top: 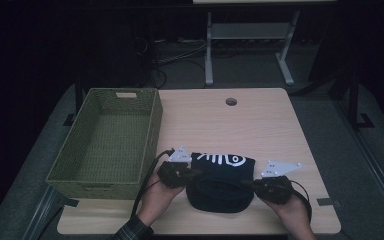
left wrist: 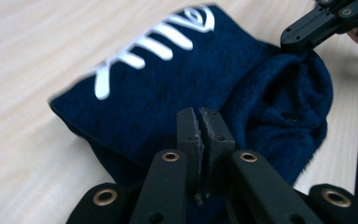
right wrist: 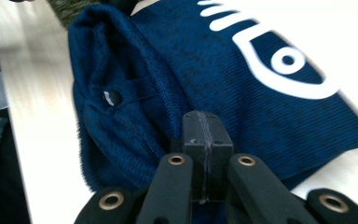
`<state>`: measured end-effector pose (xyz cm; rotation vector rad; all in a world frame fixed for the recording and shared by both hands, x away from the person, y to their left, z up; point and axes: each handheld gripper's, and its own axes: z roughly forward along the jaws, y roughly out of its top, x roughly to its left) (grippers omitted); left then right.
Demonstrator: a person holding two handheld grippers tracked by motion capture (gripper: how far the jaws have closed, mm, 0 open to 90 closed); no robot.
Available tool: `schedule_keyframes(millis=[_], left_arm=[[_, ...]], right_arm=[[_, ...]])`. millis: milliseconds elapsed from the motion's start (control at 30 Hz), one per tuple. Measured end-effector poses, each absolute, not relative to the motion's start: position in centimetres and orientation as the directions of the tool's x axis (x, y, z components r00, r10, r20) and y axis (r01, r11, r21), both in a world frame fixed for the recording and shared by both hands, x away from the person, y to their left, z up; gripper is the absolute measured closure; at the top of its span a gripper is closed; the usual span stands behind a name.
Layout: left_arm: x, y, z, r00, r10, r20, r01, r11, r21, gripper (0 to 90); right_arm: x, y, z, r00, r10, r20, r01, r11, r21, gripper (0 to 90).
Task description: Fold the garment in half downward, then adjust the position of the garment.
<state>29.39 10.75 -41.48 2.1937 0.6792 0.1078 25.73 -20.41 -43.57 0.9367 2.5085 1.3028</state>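
Dark floor and cables surround a pale wooden table [top: 260, 120]. At its left edge a green woven basket [top: 107, 140] is set, with nothing inside it. Near the front edge, at the middle, a navy knitted garment [top: 222, 180] with a white fish-bone print is laid. Its left side is pinched by the fully closed left gripper [top: 194, 173], its right side by the equally closed right gripper [top: 246, 183].

The garment [top: 221, 181] lies on the bench [top: 260, 120] between the two pairs of jaws — the left gripper [top: 194, 173] at its left edge, the right gripper [top: 247, 183] at its right. The basket [top: 152, 131] stands on the bench left of the left jaws — beyond the garment from the right ones.
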Motion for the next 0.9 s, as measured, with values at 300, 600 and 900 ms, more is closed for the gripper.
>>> schedule_keyframes(millis=[300, 600, 900], left_arm=[[28.6, 10.7, -43.7, 0.846, 0.513, -0.146, 0.464, -0.574, 0.675, 84.8], [31.3, 9.5, -41.6, 0.821, 0.563, -0.091, 0.434, -0.512, 0.742, 74.9], [35.7, 7.4, -44.6, 0.808, 0.583, -0.083, 0.474, -0.561, 0.679, 86.8]], right_arm=[[24.2, -19.6, -45.1, -0.808, 0.571, 0.146, 0.466, 0.467, 0.751, 89.8], [24.1, -18.6, -45.9, -0.817, 0.563, 0.127, 0.466, 0.512, 0.722, 90.0], [23.9, -17.6, -46.5, -0.826, 0.551, 0.12, 0.46, 0.536, 0.708, 90.0]])
